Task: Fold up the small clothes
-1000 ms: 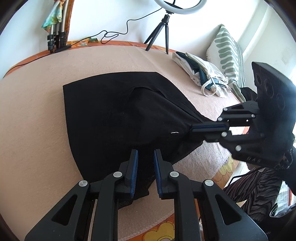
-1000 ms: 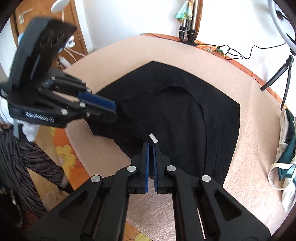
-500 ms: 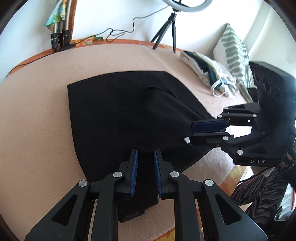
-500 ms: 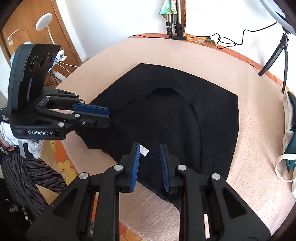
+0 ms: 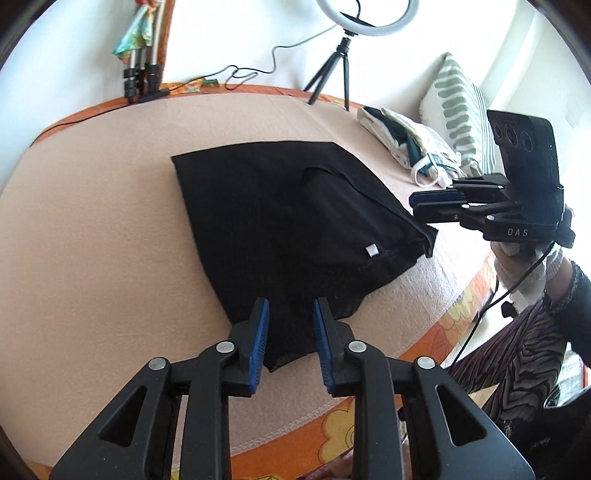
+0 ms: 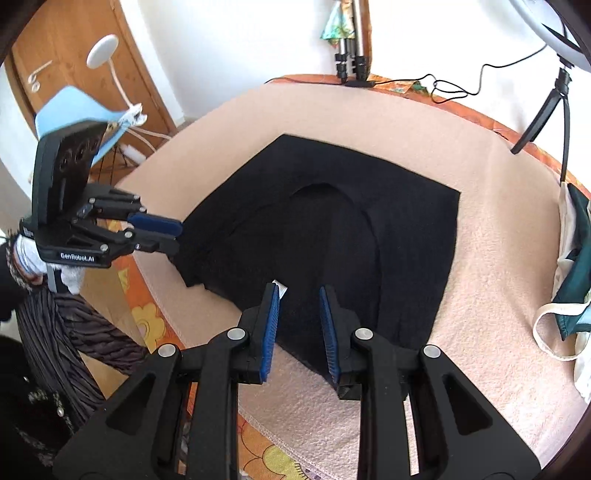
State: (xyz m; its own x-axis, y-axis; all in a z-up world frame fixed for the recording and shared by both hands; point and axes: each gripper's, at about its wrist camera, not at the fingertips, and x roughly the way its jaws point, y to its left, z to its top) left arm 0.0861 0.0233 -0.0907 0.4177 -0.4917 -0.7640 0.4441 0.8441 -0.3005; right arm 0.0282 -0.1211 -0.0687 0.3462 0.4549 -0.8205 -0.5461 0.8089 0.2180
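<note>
Black cloth, a folded garment (image 5: 280, 221), lies flat on a beige blanket (image 5: 92, 240) that covers the bed. Its folds are hard to read because the fabric is so dark; only a curved seam (image 6: 332, 192) and a small white label (image 5: 371, 251) near the front hem stand out, so what kind of garment it is I cannot tell. The left gripper (image 5: 290, 314) hangs over the near corner of the garment, and its jaws have just been opening; the blue pads (image 5: 260, 332) are spread, with cloth below them but not pinched. The right gripper (image 6: 297, 299) is also spread above the hem, nothing pressed between its pads (image 6: 271, 325), and its left finger hides part of the label. Further away lies a bundle of light and green clothes (image 5: 406, 147), cut off at the edge in the right wrist view, beside a striped pillow (image 5: 458, 114). A ring light (image 5: 365, 18) on a tripod stands behind, its top cut off.
</note>
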